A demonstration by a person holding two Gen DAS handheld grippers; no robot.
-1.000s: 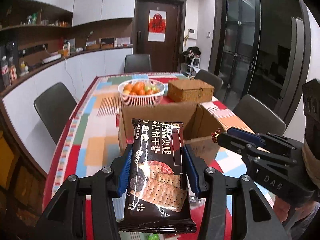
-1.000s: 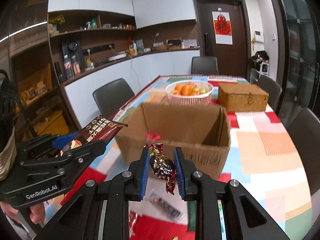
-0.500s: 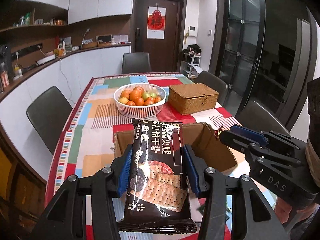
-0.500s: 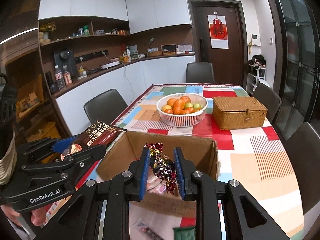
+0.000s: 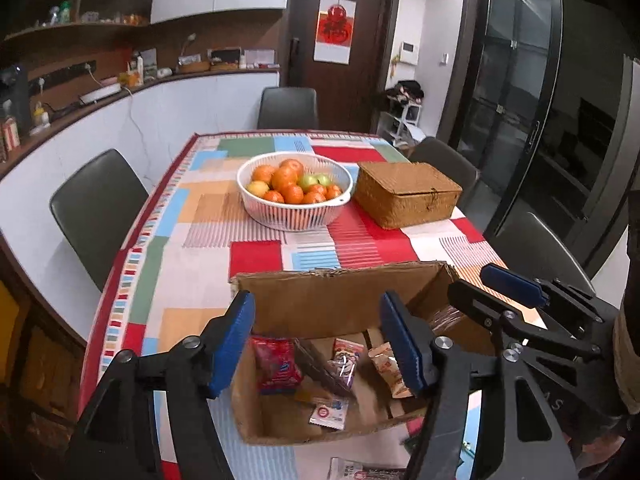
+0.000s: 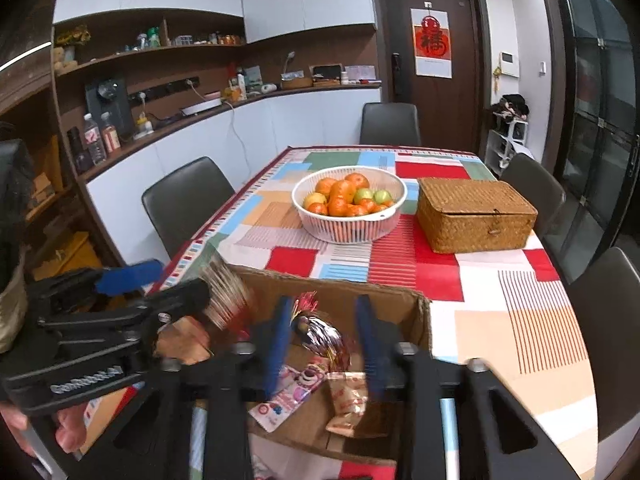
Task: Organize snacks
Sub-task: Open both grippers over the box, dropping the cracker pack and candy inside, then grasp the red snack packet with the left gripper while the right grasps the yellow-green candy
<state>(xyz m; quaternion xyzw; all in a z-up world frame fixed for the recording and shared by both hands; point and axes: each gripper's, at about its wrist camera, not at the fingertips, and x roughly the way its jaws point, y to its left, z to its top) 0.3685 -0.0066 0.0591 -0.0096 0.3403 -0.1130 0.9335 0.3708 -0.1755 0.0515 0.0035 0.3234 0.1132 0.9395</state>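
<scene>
1. Over a cardboard box [image 5: 320, 312] at the near end of a patchwork tablecloth [image 5: 200, 216], the left gripper [image 5: 318, 344] hangs with its blue pads [image 5: 234, 344] apart and opening, nothing between them.
2. The right gripper [image 6: 322, 344] is opening too; a foil-wrapped candy [image 6: 320, 334] sits blurred between its pads, no longer squeezed.
3. In the box lie small snack packets, among them a red packet [image 5: 276, 366] on the left and a pink packet [image 6: 288, 394].
4. Farther along the table stand a white fruit basket [image 5: 294, 220] of oranges and, just to its right, a closed wicker box [image 5: 408, 194].
</scene>
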